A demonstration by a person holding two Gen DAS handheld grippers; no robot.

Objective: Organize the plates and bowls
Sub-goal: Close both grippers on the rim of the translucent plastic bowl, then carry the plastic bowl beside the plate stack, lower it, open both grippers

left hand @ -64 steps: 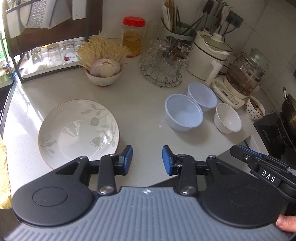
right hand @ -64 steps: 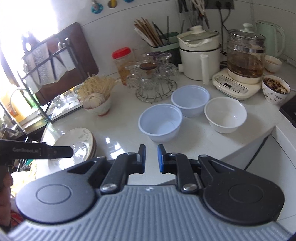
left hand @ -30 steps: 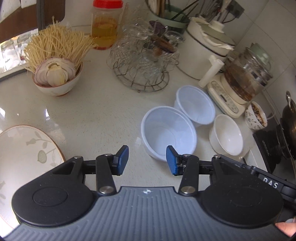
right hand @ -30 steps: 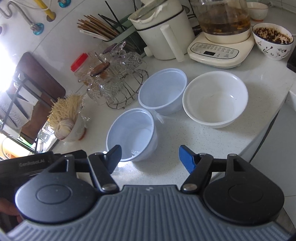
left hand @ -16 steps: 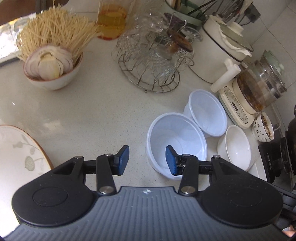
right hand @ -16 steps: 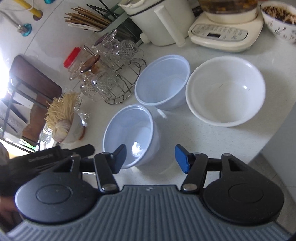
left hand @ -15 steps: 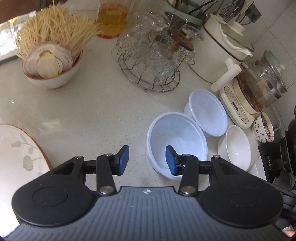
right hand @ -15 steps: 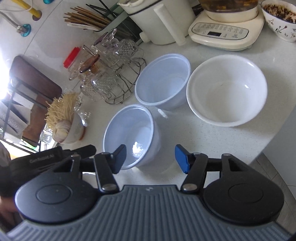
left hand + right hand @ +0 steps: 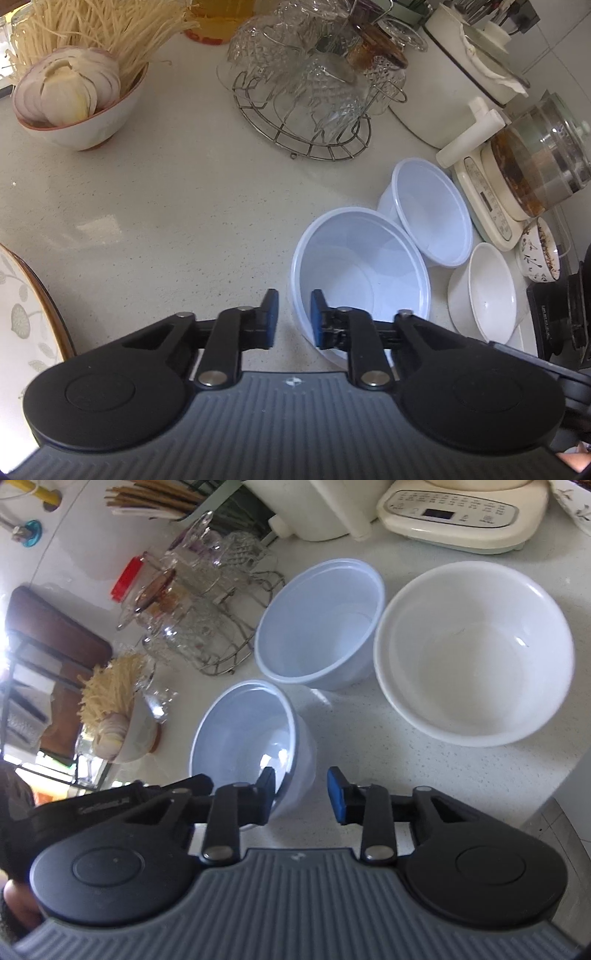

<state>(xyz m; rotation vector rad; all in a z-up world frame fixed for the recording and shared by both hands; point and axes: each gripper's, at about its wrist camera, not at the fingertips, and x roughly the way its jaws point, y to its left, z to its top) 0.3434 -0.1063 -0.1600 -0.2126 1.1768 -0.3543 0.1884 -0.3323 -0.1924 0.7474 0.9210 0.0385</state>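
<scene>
Nearest pale-blue plastic bowl sits on the speckled white counter, touching a second pale-blue plastic bowl; white ceramic bowl just beside. Left gripper straddles its near rim, jaws parted, not yet pinching. Right gripper is released, empty. I'd seat the rim deeper between the pads before clamping, then lift straight to avoid nudging neighbours.

The left gripper points down, its blue fingers a small way apart with a rim between them, not yet squeezing. The right gripper points forward and down, its fingers spread wider and holding nothing.
</scene>
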